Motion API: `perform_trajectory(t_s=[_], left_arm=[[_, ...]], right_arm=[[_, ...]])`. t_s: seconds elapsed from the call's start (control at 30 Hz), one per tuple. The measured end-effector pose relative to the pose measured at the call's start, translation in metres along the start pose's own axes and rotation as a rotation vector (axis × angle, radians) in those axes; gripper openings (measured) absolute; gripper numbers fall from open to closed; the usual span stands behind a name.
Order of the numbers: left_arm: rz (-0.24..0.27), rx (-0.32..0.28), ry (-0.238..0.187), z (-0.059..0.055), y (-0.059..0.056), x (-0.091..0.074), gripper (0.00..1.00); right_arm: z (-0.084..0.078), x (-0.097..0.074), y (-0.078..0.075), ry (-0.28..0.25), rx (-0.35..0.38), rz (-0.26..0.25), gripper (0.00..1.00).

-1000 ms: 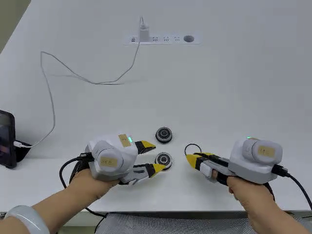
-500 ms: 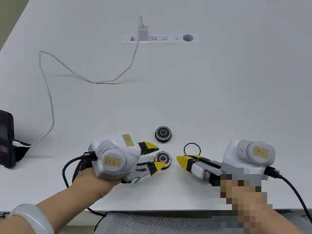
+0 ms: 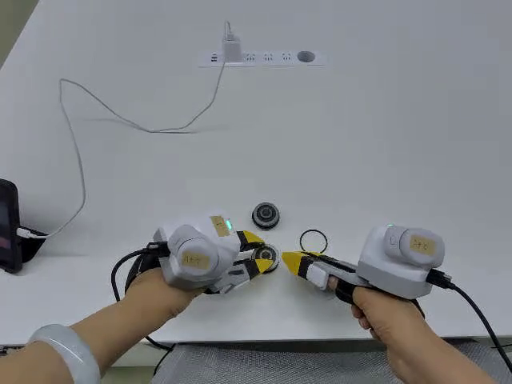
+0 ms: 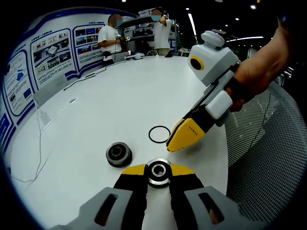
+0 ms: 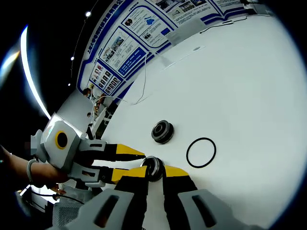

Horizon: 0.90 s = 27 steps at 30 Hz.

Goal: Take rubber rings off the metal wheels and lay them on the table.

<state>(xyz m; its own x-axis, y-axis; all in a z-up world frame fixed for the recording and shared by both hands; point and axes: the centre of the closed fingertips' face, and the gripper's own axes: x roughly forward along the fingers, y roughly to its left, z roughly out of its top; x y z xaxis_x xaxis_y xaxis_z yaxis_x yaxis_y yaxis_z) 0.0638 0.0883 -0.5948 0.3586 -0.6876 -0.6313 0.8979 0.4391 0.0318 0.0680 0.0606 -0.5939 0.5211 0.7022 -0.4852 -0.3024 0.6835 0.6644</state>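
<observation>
Two wheels rest on the white bench (image 3: 400, 144), near its front edge. The near wheel (image 4: 159, 172) lies flat, clamped between the yellow tips of the left tongs (image 3: 258, 253). The far wheel (image 3: 266, 214) lies free just behind it. One black ring (image 3: 314, 240) lies loose on the bench to the right of both wheels, touching neither. The right tongs (image 3: 286, 258) point at the near wheel from the right, with their tips just short of it and just in front of the ring. Their jaws stand close together, but I cannot tell whether they are fully clenched. A power strip (image 3: 260, 58) sits at the back, and its white cable (image 3: 76, 152) trails left to a dark device (image 3: 8, 228) at the edge.
</observation>
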Motion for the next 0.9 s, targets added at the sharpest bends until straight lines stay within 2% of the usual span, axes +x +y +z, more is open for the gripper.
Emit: perform_trajectory(t_s=[0.4,0.9], left_arm=[[-0.010,0.027,0.031,-0.0042,-0.0012,0.0042,0.15],[-0.019,0.025,0.036,-0.0037,-0.0021,0.0043,0.14]], right_arm=[[-0.0013,-0.0005,-0.0010,0.000,0.006,0.000,0.13],[-0.0046,0.0028,0.0028,0.005,0.023,0.015,0.13]])
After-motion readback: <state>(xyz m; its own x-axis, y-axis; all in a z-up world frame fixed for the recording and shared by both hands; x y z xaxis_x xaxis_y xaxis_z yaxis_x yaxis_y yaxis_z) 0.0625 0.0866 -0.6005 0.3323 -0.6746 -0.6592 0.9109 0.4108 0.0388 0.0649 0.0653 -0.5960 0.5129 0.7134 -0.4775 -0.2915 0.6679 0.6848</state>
